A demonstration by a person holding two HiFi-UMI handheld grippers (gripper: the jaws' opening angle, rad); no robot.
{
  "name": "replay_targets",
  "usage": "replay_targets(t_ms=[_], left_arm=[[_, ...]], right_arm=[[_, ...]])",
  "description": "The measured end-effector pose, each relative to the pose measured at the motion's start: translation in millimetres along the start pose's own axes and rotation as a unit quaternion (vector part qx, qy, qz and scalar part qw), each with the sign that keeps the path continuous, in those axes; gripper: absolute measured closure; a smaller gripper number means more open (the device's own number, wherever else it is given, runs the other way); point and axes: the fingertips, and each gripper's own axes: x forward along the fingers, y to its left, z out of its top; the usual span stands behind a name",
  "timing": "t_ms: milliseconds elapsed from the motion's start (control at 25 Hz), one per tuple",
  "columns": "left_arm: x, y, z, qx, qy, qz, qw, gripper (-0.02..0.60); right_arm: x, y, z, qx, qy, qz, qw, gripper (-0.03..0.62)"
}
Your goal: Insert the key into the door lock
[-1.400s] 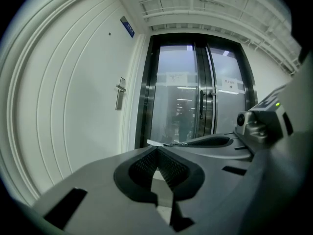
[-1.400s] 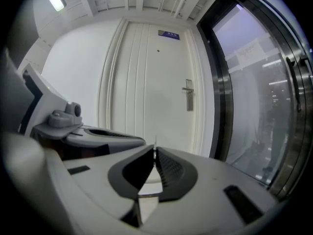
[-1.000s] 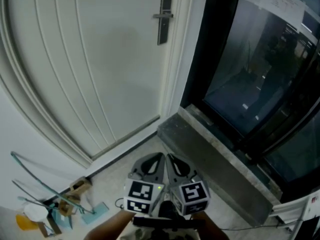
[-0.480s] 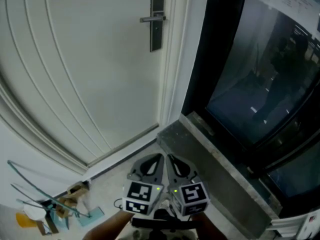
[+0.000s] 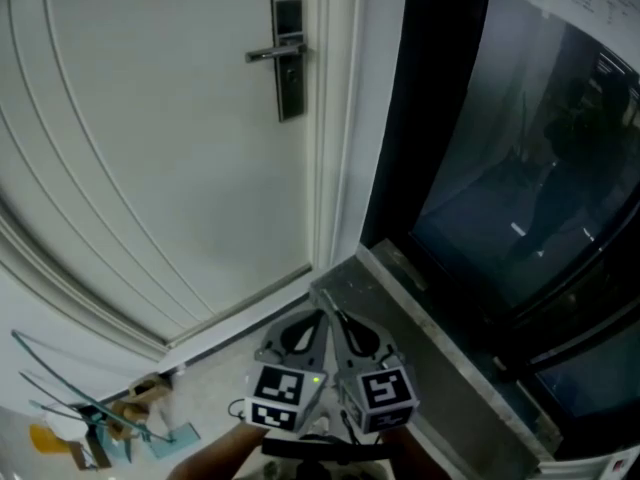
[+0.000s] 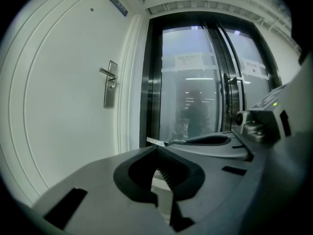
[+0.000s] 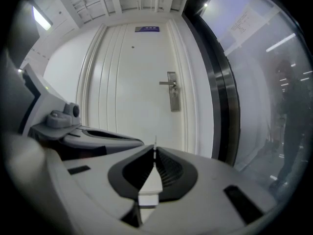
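The white door (image 5: 150,148) carries a dark lock plate (image 5: 288,58) with a lever handle (image 5: 272,54) near its right edge; the plate also shows in the left gripper view (image 6: 110,89) and the right gripper view (image 7: 172,98). Both grippers are held side by side low in the head view, well short of the door. My right gripper (image 5: 336,315) is shut on the key (image 7: 155,142), whose thin blade sticks out past the tips toward the door. My left gripper (image 5: 318,315) is shut with nothing seen in it. From the left gripper view the key (image 6: 155,141) shows as a small strip.
A dark glass panel (image 5: 520,168) in a black frame stands right of the door. A grey stone ledge (image 5: 420,338) runs along its foot, just ahead of the grippers. Scraps and bent wire (image 5: 90,423) lie on the floor at the lower left.
The lock plate has slid down and left in the head view, so the view has tilted up and to the right. Both grippers keep their place and stay shut.
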Motion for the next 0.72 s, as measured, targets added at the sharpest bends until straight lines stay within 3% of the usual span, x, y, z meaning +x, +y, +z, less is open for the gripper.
replay_targets(t_ms=[520, 720], left_arm=[[42, 0, 21, -0.002, -0.01, 0.016, 0.9998, 0.572], [49, 12, 24, -0.008, -0.015, 0.017, 0.9997, 0.572]], right_arm=[[22, -37, 13, -0.028, -0.008, 0.015, 0.999, 0.572], [33, -41, 17, -0.062, -0.004, 0.015, 0.998, 0.572]])
